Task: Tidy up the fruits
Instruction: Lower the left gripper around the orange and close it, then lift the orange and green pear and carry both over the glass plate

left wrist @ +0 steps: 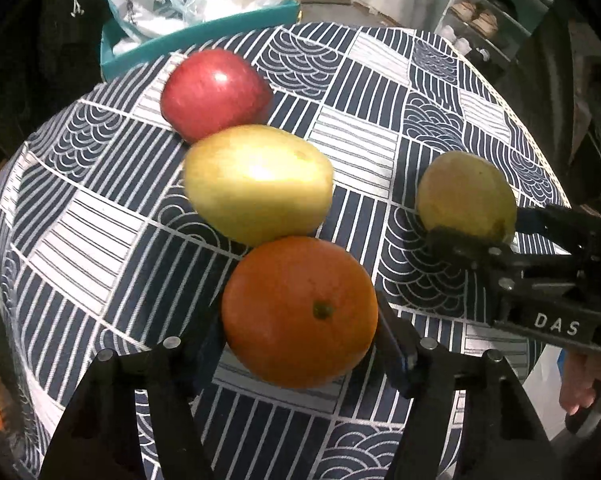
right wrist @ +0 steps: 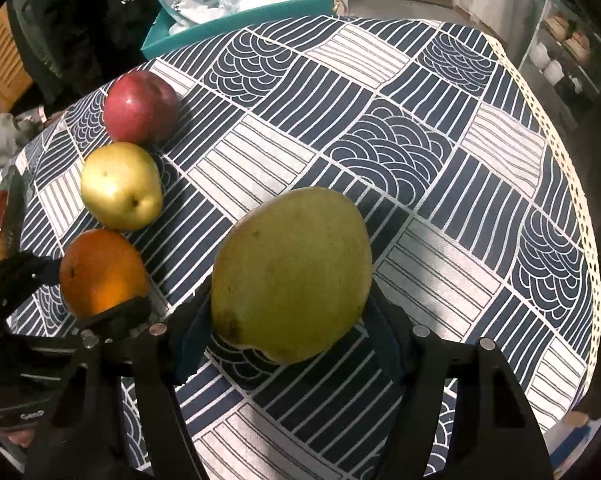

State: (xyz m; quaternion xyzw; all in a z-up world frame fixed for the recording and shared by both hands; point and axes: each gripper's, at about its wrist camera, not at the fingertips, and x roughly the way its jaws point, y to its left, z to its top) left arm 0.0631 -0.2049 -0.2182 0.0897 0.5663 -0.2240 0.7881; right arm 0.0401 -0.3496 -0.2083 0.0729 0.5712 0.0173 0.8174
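Left tool [left wrist: 300,344] clamped on orange [left wrist: 299,312], right tool [right wrist: 288,332] clamped on green pear [right wrist: 292,272] (both low over counter [right wrist: 420,160]), yellow pear [left wrist: 258,184] and red apple [left wrist: 216,94] lined up beyond orange

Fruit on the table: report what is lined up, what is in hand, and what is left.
Lined up: the red apple, yellow apple and orange sit in a row on the tablecloth. In hand: the left gripper brackets the orange at the row's near end; the right gripper holds the green pear off to the side. Left: the pear probably needs to join the row.
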